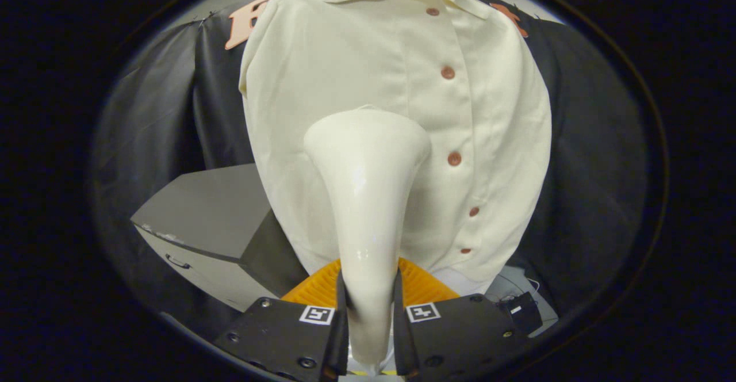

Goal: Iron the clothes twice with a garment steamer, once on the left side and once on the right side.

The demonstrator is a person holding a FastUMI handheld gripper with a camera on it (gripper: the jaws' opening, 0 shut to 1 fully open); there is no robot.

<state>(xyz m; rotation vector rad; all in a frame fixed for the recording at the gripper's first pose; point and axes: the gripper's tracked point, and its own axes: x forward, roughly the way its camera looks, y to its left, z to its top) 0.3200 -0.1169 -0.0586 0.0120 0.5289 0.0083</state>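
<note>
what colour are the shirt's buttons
Reddish brown buttons on the cream shirt, clearest in the gripper view.

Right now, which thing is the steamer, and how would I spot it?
Find the cream shirt hanging against the black cloth. In front of it rises the steamer, its narrow handle clamped in the claw. It is the only glossy white, trumpet-shaped piece, widening toward the shirt left of the brown buttons.

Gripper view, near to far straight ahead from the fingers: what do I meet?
gripper shut on the garment steamer handle → steamer's flared head → cream shirt hanging beyond it → black cloth wall behind.
</note>
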